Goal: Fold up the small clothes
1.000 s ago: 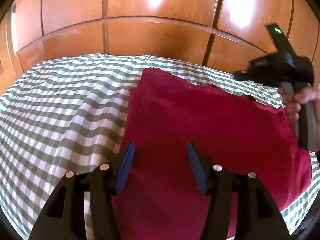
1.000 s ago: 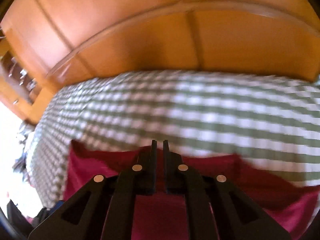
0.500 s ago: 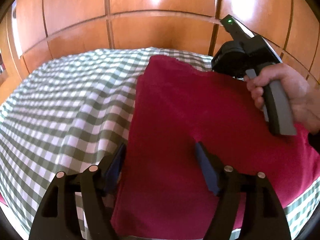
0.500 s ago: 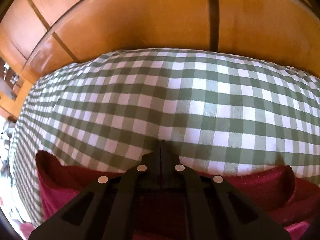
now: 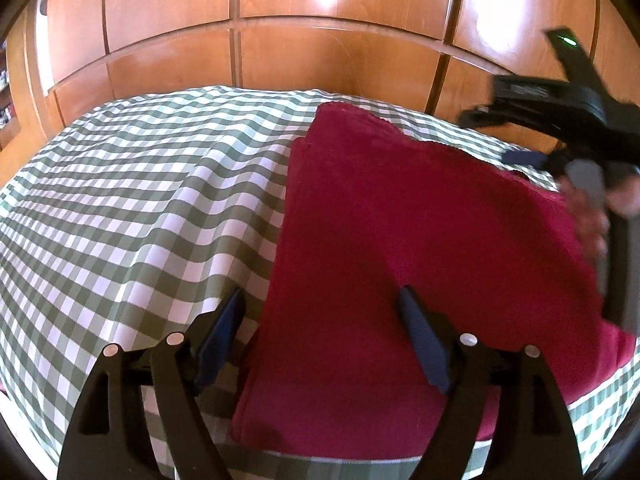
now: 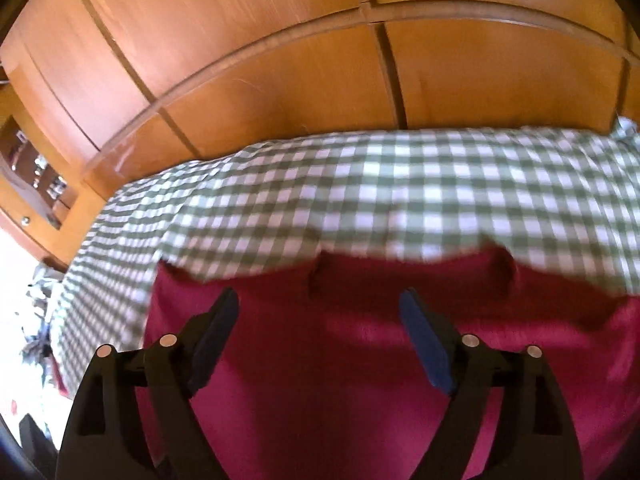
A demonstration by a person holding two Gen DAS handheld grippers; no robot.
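Note:
A dark red cloth (image 5: pixel 400 248) lies folded flat on the green-and-white checked table cover (image 5: pixel 140 208). My left gripper (image 5: pixel 320 320) is open and empty, its jaws set astride the cloth's near left edge. My right gripper (image 6: pixel 318 320) is open and empty above the same red cloth (image 6: pixel 360 360), just short of its far edge. It also shows in the left wrist view (image 5: pixel 560 128), blurred, over the cloth's far right corner.
A wooden panelled cabinet front (image 5: pixel 320 40) stands right behind the table. The checked cover (image 6: pixel 400 192) runs wide to the left of and beyond the cloth. A shelf with small items (image 6: pixel 44 176) is at the far left.
My right gripper was shut on the cloth's far edge, has let it go and opened, and has drawn back to the right. My left gripper stays open over the near edge.

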